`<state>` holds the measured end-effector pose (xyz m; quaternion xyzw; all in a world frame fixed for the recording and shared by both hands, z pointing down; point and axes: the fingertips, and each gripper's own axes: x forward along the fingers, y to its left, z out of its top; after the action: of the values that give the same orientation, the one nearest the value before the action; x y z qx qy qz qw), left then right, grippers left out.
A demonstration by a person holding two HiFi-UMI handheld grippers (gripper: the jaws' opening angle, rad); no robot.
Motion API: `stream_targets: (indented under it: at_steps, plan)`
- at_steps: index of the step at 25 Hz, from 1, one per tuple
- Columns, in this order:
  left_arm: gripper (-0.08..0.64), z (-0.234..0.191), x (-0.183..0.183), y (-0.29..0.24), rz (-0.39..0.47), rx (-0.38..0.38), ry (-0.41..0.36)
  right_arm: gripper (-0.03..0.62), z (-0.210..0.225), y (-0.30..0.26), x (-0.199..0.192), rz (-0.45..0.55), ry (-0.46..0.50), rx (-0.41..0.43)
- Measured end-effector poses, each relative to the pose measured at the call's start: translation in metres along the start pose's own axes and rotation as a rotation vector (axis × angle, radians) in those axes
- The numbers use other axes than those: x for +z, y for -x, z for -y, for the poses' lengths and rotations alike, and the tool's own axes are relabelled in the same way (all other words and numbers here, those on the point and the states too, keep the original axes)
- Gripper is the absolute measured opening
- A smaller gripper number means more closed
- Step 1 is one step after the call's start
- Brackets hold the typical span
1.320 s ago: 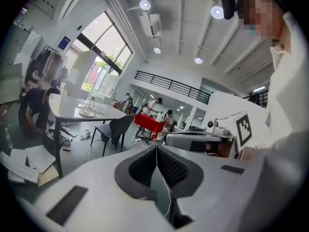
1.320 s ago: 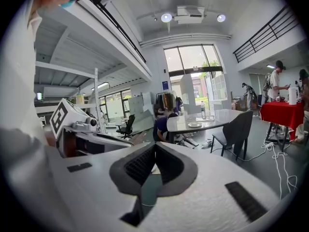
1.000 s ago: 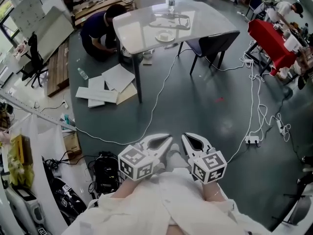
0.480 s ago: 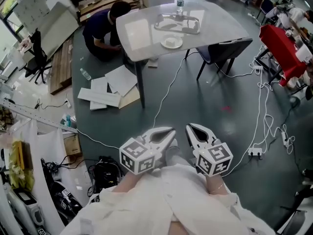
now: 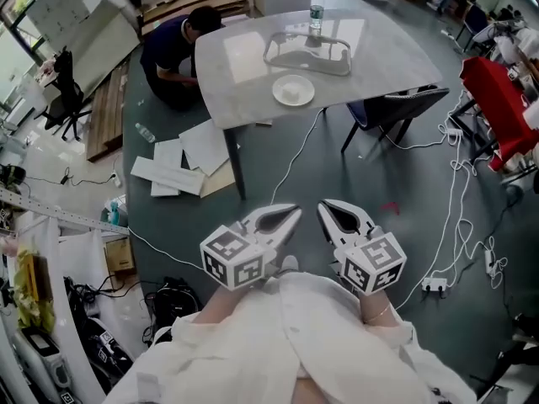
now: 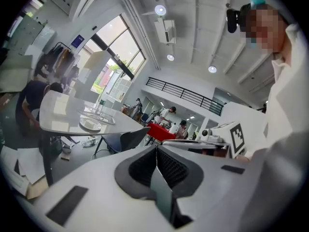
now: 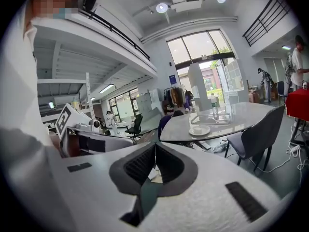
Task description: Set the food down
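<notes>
One grey table [image 5: 244, 66] stands far off, with one person [image 5: 173, 45] crouching at its left and one dark chair [image 5: 396, 108] at its right. On the table are one clear tray [image 5: 307, 55], one white plate [image 5: 293, 90] and one bottle [image 5: 317, 13]. I cannot tell if food lies on the plate. Near me, the left gripper [image 5: 294, 211] and right gripper [image 5: 323, 205] are both clenched, grasping nothing.

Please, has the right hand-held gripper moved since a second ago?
Yes: the right hand-held gripper has advanced toward the table, passing the floor power strip once level with its tips.
</notes>
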<state>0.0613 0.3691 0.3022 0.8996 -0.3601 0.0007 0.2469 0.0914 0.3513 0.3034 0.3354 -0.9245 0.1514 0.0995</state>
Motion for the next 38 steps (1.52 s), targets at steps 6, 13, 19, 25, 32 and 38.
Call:
stream_targets:
  at_steps: [6,13,19,25,32,38]
  plan:
    - [0.017,-0.014,0.003,-0.031,-0.019,-0.010,0.042,0.002,0.042,-0.014,0.003,-0.009,-0.042,-0.021]
    - [0.015,-0.062,0.011,-0.044,-0.019,0.037,0.089,0.002,0.078,-0.037,0.006,-0.024,-0.064,-0.053]
    - [0.017,-0.113,0.038,-0.068,-0.013,0.040,0.096,0.002,0.101,-0.089,0.023,-0.026,-0.050,-0.050]
    - [0.017,-0.170,0.080,-0.098,-0.049,0.049,0.034,0.002,0.141,-0.149,0.062,-0.007,-0.051,-0.071]
    - [0.017,-0.232,0.132,-0.127,-0.059,0.036,0.038,0.002,0.181,-0.210,0.101,-0.009,-0.057,-0.104]
    - [0.017,-0.274,0.161,-0.155,-0.082,-0.036,0.032,0.002,0.215,-0.253,0.126,0.006,-0.063,-0.150]
